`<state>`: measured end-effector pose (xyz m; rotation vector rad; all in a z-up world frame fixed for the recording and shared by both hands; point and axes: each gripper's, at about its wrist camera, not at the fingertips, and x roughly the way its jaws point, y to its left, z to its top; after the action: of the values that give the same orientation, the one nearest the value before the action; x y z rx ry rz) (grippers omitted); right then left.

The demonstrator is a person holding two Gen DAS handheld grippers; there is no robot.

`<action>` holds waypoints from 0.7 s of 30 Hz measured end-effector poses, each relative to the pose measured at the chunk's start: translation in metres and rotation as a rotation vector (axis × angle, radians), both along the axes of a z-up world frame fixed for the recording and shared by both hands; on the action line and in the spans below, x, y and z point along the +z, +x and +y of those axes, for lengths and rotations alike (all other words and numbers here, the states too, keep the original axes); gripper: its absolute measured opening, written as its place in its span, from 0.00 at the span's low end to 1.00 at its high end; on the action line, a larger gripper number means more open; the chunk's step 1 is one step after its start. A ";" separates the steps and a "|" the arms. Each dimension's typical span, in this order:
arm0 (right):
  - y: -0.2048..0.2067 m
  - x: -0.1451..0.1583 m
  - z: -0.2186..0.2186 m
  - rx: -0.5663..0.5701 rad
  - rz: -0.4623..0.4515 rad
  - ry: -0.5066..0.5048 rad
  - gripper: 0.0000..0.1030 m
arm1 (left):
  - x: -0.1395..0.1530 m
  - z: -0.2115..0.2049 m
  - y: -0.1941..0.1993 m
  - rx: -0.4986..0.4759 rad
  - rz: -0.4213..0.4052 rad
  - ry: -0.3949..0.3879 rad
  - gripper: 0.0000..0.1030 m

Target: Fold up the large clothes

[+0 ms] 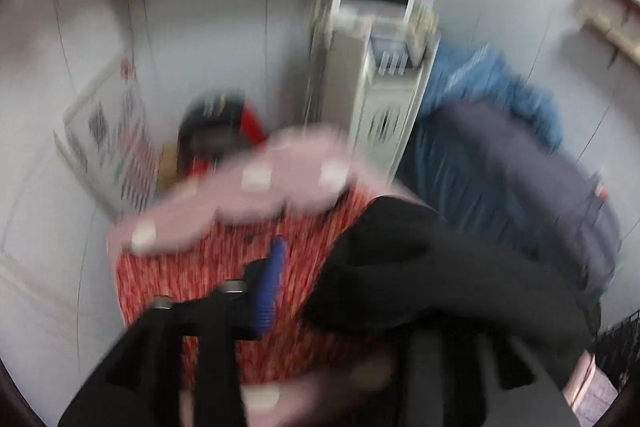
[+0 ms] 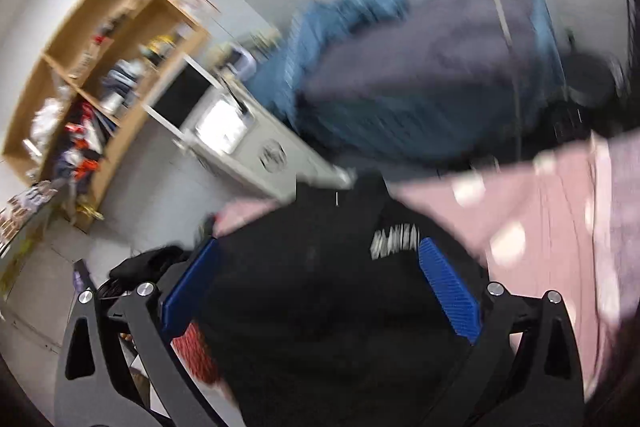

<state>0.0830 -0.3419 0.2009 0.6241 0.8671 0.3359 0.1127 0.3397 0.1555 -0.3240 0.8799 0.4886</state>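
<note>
While both views blur, right claw (image 2: 320,287) stands wide, released, over black garment (image 2: 328,307). Left claw (image 1: 320,279): state can't tell, right finger hidden by black garment, above red cloth (image 1: 192,279), pink cloth (image 1: 260,187).

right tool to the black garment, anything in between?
Nothing visible. The right tool has its jaws wide, and the black garment lies directly between and beyond the blue pads with no other item across it. Pink dotted cloth sits off to the right. Frames are blurred.
</note>
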 end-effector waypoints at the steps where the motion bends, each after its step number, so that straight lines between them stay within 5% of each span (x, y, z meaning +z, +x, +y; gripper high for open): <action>1: -0.003 -0.032 0.001 0.005 0.087 -0.028 0.95 | -0.027 0.003 0.002 -0.014 0.052 -0.057 0.62; 2: -0.010 -0.056 0.001 -0.007 0.152 -0.066 0.95 | -0.065 0.000 -0.002 -0.035 0.106 -0.127 0.62; 5: -0.039 -0.125 0.007 -0.005 0.293 -0.186 0.95 | -0.129 -0.024 -0.030 -0.049 0.230 -0.130 0.63; 9: -0.085 -0.189 0.011 0.025 0.455 -0.296 0.95 | -0.174 -0.045 -0.081 -0.029 0.232 -0.187 0.85; 15: -0.099 -0.249 0.029 0.095 0.574 -0.252 0.95 | -0.199 -0.034 -0.127 0.105 0.246 -0.263 0.87; 21: -0.076 -0.296 0.084 0.232 0.649 -0.304 0.84 | -0.173 -0.025 -0.132 0.138 0.204 -0.278 0.89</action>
<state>0.0072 -0.2583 -0.0953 0.3443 1.5875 0.2000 -0.0198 0.3149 -0.0174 -0.5998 1.1323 0.5336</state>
